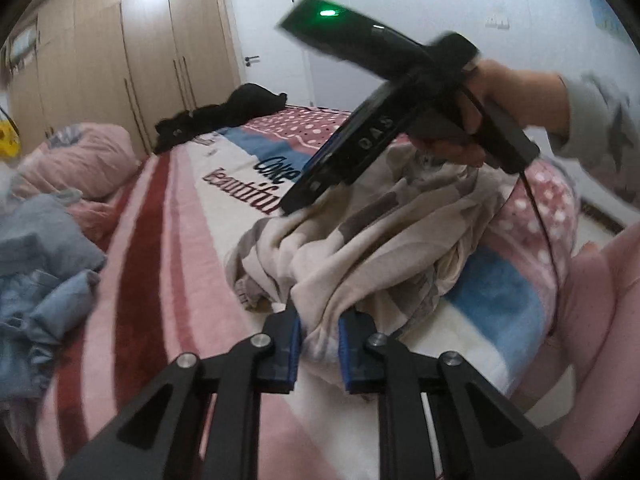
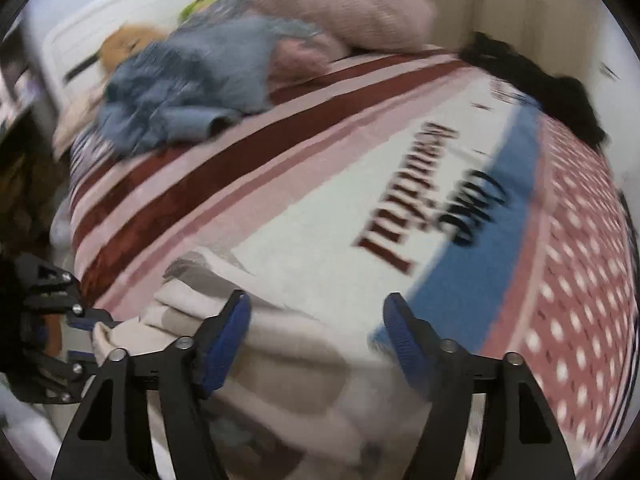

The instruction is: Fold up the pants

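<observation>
A bedroom with tall wooden wardrobes [image 1: 120, 40] and a white door [image 1: 272, 40] holds a bed covered by a striped and dotted blanket [image 1: 168, 240] with lettering. The beige, grey-patterned pants [image 1: 360, 240] lie bunched on the blanket straight ahead of the left gripper [image 1: 318, 344], whose blue pads [image 1: 295, 336] are clamped on a fold of that fabric at its near edge. Beyond the heap, the right gripper [image 2: 316, 340] points down at the pants [image 2: 280, 344], carried by a hand [image 1: 500, 112] in a star-print sleeve; its jaws stand apart with nothing pinched, the cloth spread beneath and between them. In the right wrist view the left gripper [image 2: 86, 320] shows at the far left edge, at the fabric. Farther off to the left of both lie a blue garment [image 1: 44, 260] and a pink pillow [image 1: 80, 160]; dark clothing [image 1: 224, 114] sits at the far end.
</observation>
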The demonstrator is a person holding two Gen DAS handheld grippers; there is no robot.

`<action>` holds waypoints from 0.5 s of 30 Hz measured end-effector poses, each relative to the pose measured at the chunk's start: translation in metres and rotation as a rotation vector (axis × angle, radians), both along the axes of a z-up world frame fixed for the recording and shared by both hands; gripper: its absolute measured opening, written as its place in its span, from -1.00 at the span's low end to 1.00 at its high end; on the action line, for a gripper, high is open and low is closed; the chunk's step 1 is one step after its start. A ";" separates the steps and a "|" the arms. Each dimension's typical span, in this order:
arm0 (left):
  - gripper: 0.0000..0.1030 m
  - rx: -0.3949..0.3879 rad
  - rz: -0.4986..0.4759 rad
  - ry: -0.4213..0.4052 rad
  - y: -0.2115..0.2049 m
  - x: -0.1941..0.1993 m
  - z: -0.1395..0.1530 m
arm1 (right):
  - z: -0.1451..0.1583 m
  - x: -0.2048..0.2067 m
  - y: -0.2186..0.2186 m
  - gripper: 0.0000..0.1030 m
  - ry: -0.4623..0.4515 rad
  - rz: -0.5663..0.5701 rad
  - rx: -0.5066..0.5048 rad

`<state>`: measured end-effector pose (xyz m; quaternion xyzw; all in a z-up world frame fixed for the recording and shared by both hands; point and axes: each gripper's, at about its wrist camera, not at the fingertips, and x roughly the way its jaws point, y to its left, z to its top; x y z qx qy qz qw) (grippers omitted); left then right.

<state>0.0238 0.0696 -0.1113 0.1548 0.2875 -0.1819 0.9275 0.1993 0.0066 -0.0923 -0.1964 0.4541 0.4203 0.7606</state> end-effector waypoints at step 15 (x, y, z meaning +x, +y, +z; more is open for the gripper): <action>-0.85 0.018 0.056 -0.025 -0.005 -0.020 -0.016 | -0.034 -0.020 0.066 -0.83 0.087 0.184 -0.069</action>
